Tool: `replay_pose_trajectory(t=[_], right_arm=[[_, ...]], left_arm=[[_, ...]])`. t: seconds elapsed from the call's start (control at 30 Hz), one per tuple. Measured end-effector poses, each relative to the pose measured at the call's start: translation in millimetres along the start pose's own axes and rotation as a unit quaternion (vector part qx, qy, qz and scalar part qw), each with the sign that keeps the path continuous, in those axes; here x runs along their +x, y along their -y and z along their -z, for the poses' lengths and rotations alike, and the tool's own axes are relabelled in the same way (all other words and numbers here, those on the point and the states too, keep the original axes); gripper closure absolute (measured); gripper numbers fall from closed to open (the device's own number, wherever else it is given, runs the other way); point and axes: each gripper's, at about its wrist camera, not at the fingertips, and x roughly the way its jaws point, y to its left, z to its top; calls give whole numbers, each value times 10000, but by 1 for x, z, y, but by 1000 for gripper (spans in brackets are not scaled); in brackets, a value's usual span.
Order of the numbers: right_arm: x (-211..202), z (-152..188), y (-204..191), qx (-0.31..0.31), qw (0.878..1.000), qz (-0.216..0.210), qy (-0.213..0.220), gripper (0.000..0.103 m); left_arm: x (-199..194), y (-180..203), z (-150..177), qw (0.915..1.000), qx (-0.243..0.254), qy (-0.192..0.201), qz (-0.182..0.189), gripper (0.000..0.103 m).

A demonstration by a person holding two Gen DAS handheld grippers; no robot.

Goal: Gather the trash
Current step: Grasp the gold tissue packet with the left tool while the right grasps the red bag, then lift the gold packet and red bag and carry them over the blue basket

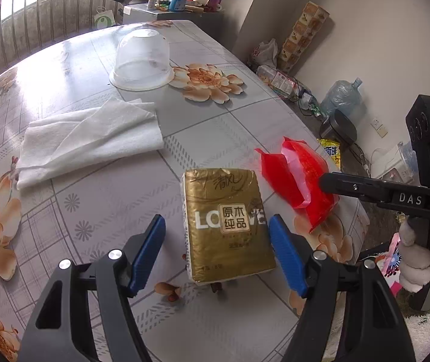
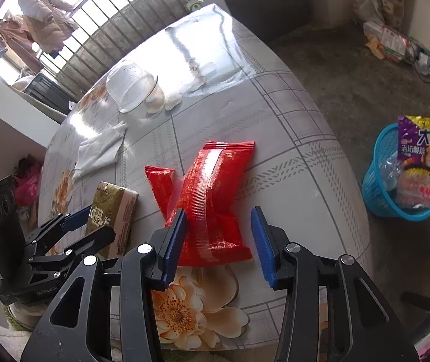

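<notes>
On the flowered tablecloth (image 1: 100, 199) lie one gold tissue pack (image 1: 228, 226), printed "LOVE" and "原木纯品", one red snack wrapper (image 2: 211, 205), one white paper towel (image 1: 91, 141) and one upturned clear bowl (image 1: 142, 58). The left gripper (image 1: 217, 242) stands open around the pack without touching. The right gripper (image 2: 219, 235) is open over the wrapper. One blue basket (image 2: 377, 178) on the floor holds a "大面饼" bag (image 2: 423, 150).
</notes>
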Motion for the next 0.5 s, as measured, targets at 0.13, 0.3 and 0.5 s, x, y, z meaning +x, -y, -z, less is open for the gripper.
replay_pose_trajectory(t=[0.13,0.3,0.5], right_arm=[[3,-1,-4,-72,9999,-98,-36,52],[3,0,-12,-297,9995,-16,-68,47],[10,2,-23,-552,9984,120,-66,47]], left_arm=[[2,3,0,9999,60,4,-123,34],[1,6,1,10000,44,31,-43,45],[-1,10,2,9999,53,83,-81,49]])
